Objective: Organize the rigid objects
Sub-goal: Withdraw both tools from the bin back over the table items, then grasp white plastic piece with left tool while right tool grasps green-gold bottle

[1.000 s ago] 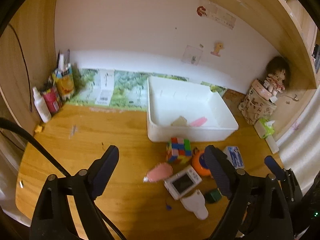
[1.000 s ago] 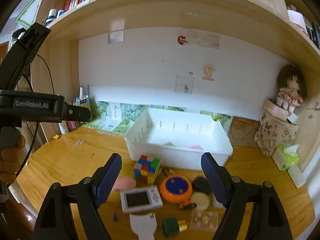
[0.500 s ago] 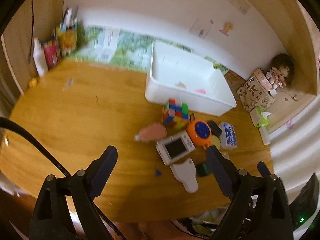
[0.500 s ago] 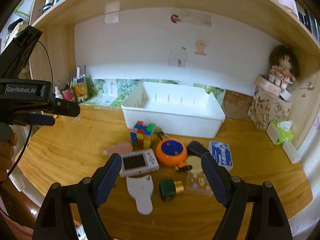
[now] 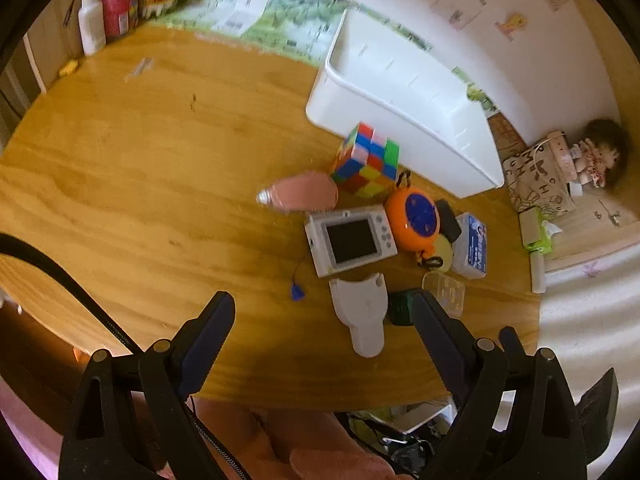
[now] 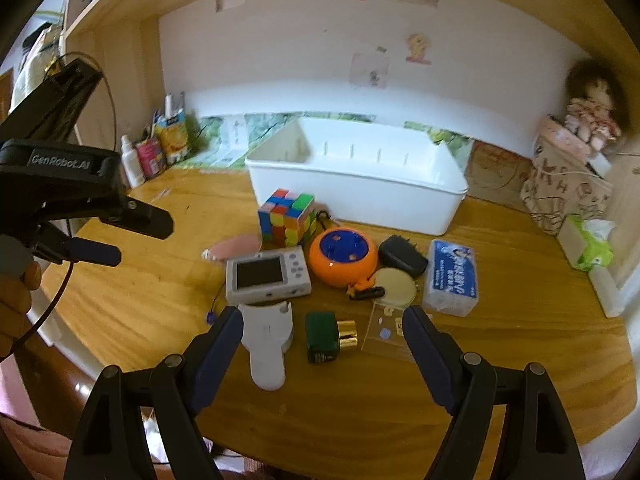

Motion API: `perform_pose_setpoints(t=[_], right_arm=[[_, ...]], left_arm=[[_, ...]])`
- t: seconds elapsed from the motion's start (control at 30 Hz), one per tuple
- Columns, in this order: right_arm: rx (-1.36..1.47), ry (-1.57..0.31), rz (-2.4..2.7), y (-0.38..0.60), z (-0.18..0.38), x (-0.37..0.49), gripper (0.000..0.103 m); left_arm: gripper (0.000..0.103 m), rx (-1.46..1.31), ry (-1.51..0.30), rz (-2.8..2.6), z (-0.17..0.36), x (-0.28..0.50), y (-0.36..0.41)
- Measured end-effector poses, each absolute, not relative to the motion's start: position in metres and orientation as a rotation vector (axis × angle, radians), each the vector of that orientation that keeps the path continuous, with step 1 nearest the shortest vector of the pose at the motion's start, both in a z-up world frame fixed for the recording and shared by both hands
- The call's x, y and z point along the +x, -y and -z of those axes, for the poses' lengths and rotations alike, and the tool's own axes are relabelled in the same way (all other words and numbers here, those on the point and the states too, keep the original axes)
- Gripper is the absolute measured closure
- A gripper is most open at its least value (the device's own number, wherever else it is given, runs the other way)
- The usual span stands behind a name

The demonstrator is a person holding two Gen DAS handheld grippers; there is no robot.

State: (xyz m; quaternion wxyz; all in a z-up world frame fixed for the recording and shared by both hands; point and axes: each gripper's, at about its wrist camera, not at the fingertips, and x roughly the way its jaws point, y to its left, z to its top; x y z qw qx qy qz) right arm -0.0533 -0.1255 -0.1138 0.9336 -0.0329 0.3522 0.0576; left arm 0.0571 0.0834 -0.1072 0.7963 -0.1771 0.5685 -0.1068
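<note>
On the near tabletop [image 6: 120, 320], small objects lie before the white bin [image 6: 356, 188]. Both the left gripper [image 5: 324, 312] and right gripper [image 6: 323, 328] gape wide, empty; better straddle one item squarely, like the green bottle [image 6: 322, 336].

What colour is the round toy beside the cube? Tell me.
Orange with a blue top; clearest in the right wrist view.

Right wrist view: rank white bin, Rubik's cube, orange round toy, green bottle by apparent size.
1. white bin
2. orange round toy and Rubik's cube: look alike, not ranked
3. green bottle, smallest though nearest the camera
</note>
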Motion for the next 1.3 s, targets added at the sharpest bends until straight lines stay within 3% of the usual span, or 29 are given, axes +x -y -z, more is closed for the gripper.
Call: perform_pose_setpoints(t=[0.93, 1.3], right_arm=[[-0.108, -0.883, -0.499, 0.153, 0.177, 0.0, 0.021], [-0.148, -0.874, -0.541, 0.149, 0.177, 0.009, 0.033]], left_arm=[[0.011, -0.332, -1.538, 0.015, 0.186, 0.073, -0.014], [0.011, -0.284, -1.593, -0.029, 0.203, 0.083, 0.005]])
